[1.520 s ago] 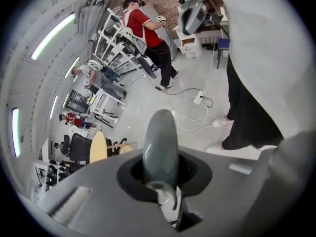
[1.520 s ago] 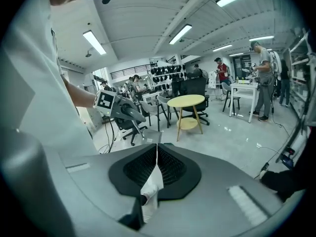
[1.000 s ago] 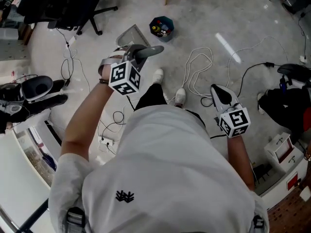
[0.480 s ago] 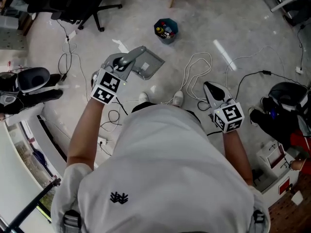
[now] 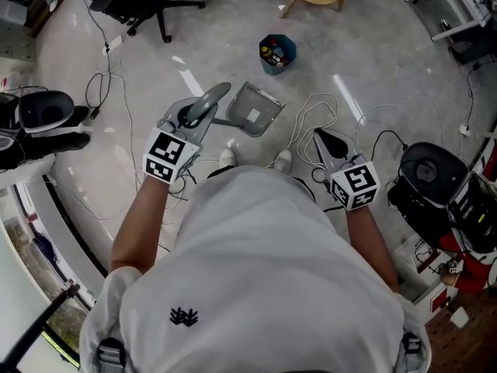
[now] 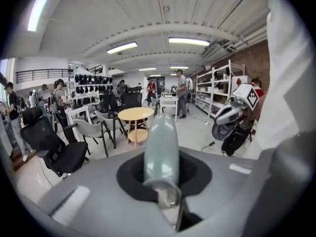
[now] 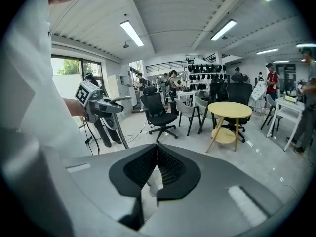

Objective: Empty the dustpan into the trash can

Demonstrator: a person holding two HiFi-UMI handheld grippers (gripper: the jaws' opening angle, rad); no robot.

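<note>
Dustpan (image 5: 256,113) handle clamped in left claw (image 5: 192,115); right claw (image 5: 321,137) closed, empty.

- The pale, glossy floor (image 5: 373,45) is being streaked by reflections of lamps.
- A small blue trash can (image 5: 277,54) is being carried on it upright, with coloured items inside.
- White cable (image 5: 320,96) is being left in loops near two white shoes (image 5: 283,160).
- Black cable (image 5: 95,84) is being trailed at the left, near an office chair base (image 5: 165,23).

Pale glossy floor (image 5: 388,29); round wooden table (image 7: 229,110); striplights (image 6: 121,47)
</note>
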